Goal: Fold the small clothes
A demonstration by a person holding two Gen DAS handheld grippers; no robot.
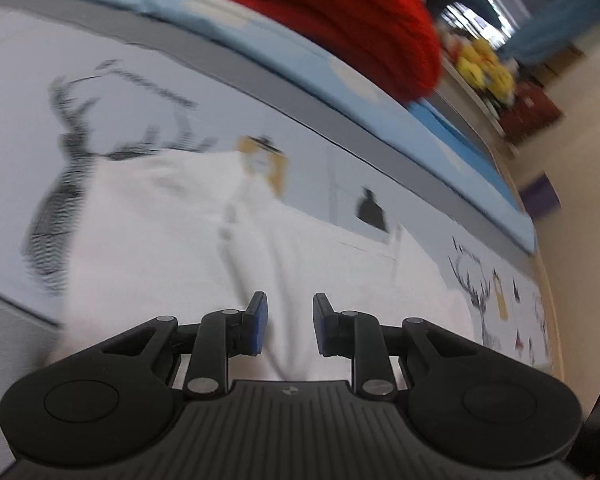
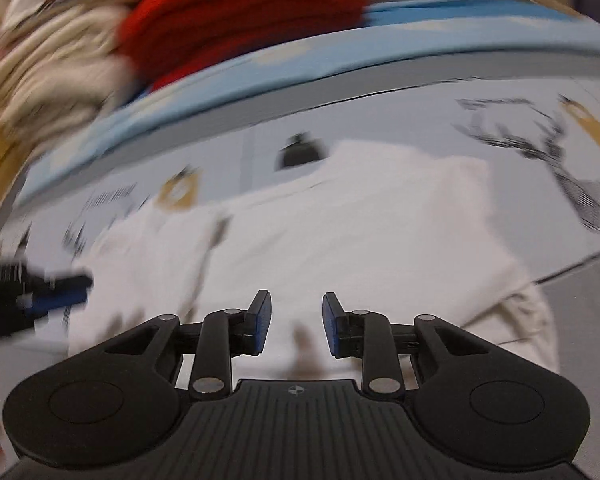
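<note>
A small white garment (image 1: 160, 240) lies spread flat on a pale cloth printed with deer (image 1: 72, 152). My left gripper (image 1: 290, 308) hovers over its near part, open, with only the fabric below showing through the gap. In the right wrist view the same white garment (image 2: 340, 220) fills the middle. My right gripper (image 2: 294, 304) stands open over its near edge, holding nothing. The left gripper (image 2: 72, 290) shows blurred at that view's left edge, over the garment's left side. Both views are motion-blurred.
A red knit piece (image 1: 360, 20) (image 2: 240, 20) sits on a light blue cloth (image 1: 260, 52) (image 2: 420, 52) behind the garment. Cream clothes (image 2: 52, 60) are piled to its left. Yellow items (image 1: 484, 68) stand far off. Bare grey surface (image 2: 588, 312) shows at near right.
</note>
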